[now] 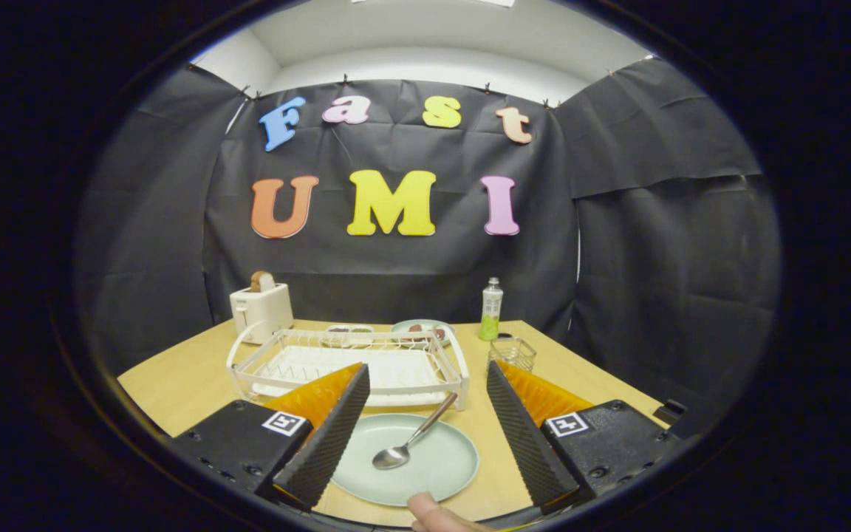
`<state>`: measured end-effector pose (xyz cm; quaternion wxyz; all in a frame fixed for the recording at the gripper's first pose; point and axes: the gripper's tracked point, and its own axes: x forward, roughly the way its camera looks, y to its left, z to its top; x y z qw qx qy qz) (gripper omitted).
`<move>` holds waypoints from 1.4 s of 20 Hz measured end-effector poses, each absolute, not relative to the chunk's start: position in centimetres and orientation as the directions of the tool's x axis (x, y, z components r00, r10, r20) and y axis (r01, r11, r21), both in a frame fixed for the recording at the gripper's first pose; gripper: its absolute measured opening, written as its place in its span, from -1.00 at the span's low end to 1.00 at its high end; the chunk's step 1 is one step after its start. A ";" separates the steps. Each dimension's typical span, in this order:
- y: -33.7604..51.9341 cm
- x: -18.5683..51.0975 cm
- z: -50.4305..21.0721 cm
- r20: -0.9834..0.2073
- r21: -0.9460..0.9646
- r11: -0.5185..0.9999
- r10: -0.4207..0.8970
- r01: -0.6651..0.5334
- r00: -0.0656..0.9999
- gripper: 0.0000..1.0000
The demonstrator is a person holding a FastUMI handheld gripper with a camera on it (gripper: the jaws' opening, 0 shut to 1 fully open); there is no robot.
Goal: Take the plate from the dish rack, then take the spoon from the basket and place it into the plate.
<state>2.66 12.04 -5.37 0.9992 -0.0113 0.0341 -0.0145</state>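
Observation:
A pale green plate (pixel 436 462) lies flat on the wooden table (pixel 189 377), between my fingers and just in front of the dish rack. A metal spoon (pixel 409 443) rests in it, bowl toward me, handle leaning out over the plate's far rim toward the rack. My gripper (pixel 427 425) hangs above the plate, open wide, with nothing between the fingers. The white wire dish rack (pixel 355 362) stands beyond the fingertips with no dishes in it. A small wire basket (pixel 512 353) sits to the right of the rack.
A white toaster (pixel 261 310) with bread in it stands at the table's back left. Behind the rack are a small dish (pixel 348 330) and a plate with food (pixel 419 328). A green-bottomed bottle (pixel 491 309) stands at the back. A fingertip (pixel 433 511) shows near the plate's front rim.

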 end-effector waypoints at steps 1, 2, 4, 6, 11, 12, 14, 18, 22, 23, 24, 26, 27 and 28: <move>11.8 2.1 -4.9 -0.067 -0.025 0.999 -0.031 0.029 0.997 1.00; 11.3 1.6 -4.6 -0.067 -0.028 0.999 -0.039 0.037 0.997 1.00; 10.7 0.5 -3.4 -0.053 -0.026 0.999 -0.043 0.042 0.998 1.00; 10.1 -0.2 -2.5 -0.033 -0.018 0.998 -0.057 0.057 0.998 1.00; 10.6 -2.2 -2.1 -0.040 -0.026 0.999 -0.028 0.027 0.999 1.00; 10.8 -2.5 -2.0 -0.033 -0.033 0.999 -0.021 0.020 0.999 1.00; 11.1 -2.9 -2.1 -0.032 -0.047 0.999 -0.015 0.013 0.999 1.00; 12.2 -3.3 -2.2 -0.045 -0.052 0.998 0.028 -0.030 0.999 1.00; 11.9 -3.7 -2.6 -0.050 -0.044 0.998 0.031 -0.033 0.998 1.00; 11.7 -3.7 -2.7 -0.053 -0.040 0.999 0.029 -0.031 0.998 1.00; 11.7 -3.7 -2.8 -0.057 -0.035 0.999 0.029 -0.031 0.998 1.00; 11.7 -3.6 -3.0 -0.065 -0.026 0.999 0.036 -0.037 0.997 1.00; 11.6 -3.6 -3.2 -0.072 -0.024 0.999 0.035 -0.037 0.997 1.00; 11.6 -3.5 -3.4 -0.078 -0.021 0.999 0.035 -0.037 0.996 1.00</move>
